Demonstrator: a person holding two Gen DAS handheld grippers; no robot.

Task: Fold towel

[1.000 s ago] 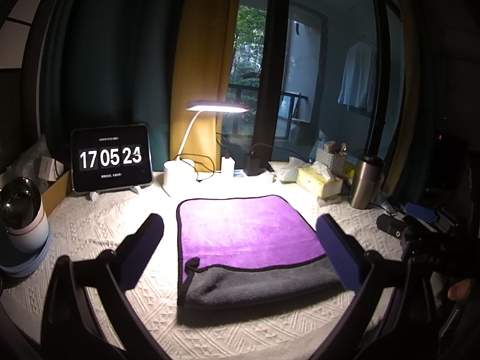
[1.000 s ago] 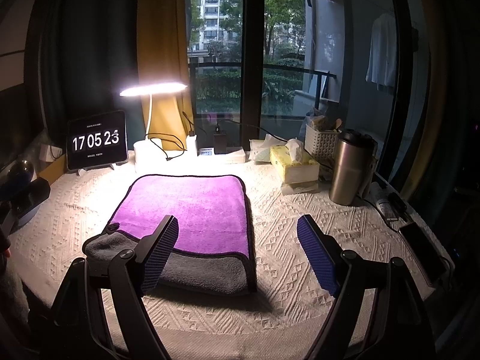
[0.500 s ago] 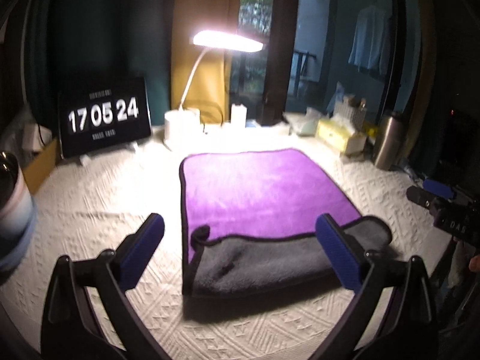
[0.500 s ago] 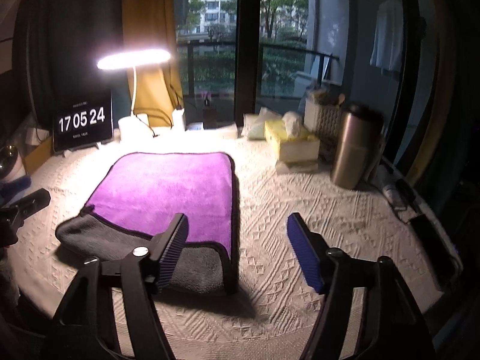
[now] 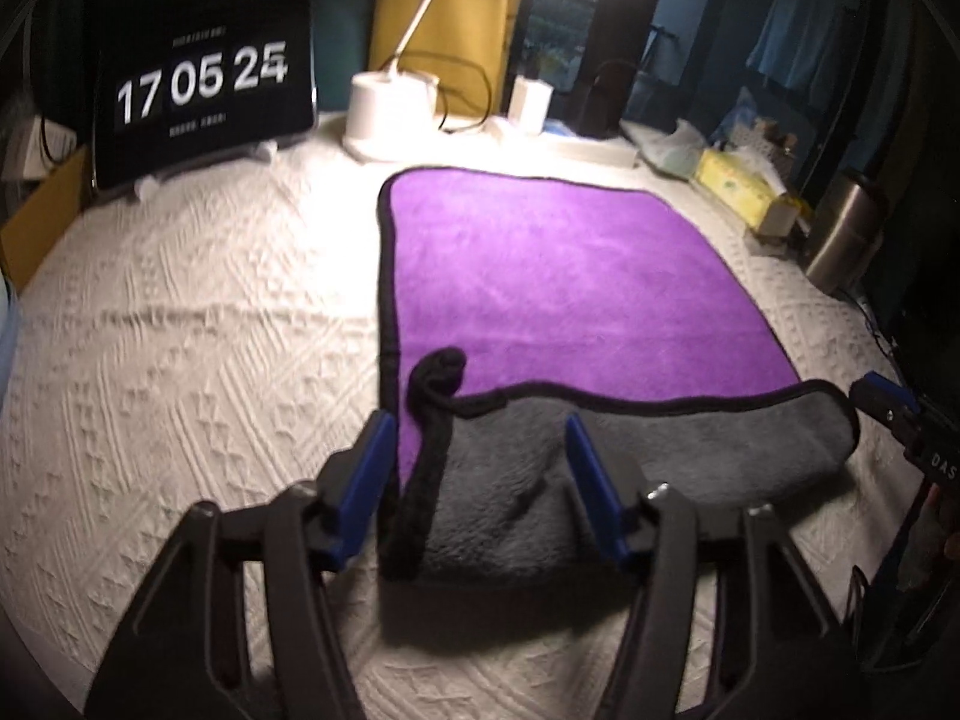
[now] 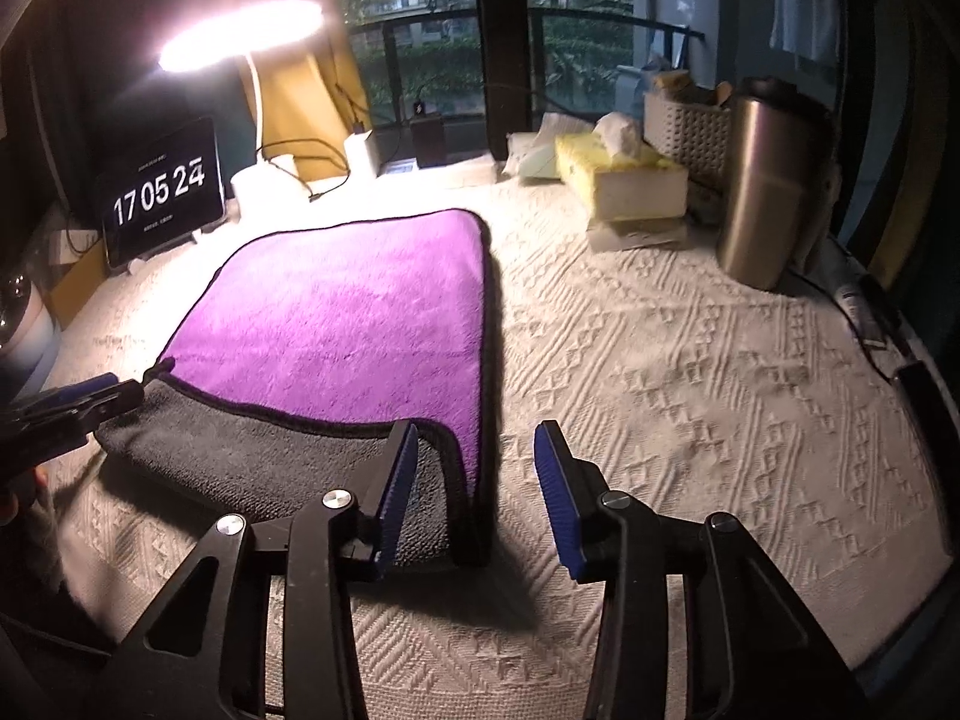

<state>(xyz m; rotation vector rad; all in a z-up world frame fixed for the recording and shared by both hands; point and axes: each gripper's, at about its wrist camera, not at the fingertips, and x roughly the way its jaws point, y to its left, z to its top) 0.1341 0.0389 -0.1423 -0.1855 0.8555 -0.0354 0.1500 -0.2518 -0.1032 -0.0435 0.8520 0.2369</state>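
Observation:
A purple towel [image 5: 558, 276] with black trim lies folded on the white textured tablecloth [image 5: 180, 360]; its grey underside [image 5: 630, 456] shows along the near edge. My left gripper [image 5: 480, 468] is open, its jaws straddling the towel's near left corner with the black loop [image 5: 438, 372]. In the right wrist view the towel [image 6: 348, 312] lies left of centre. My right gripper [image 6: 474, 480] is open over the towel's near right corner [image 6: 462, 456]. Neither holds anything.
A tablet clock [image 5: 204, 90] and a lit desk lamp [image 5: 390, 114] stand at the back. A yellow tissue box [image 6: 624, 180], a white basket [image 6: 684, 126] and a steel tumbler [image 6: 762, 180] stand at the back right. Cables run along the right edge.
Both grippers have moved forward and down toward the towel's near corners, and both have narrowed their opening. The towel has not moved.

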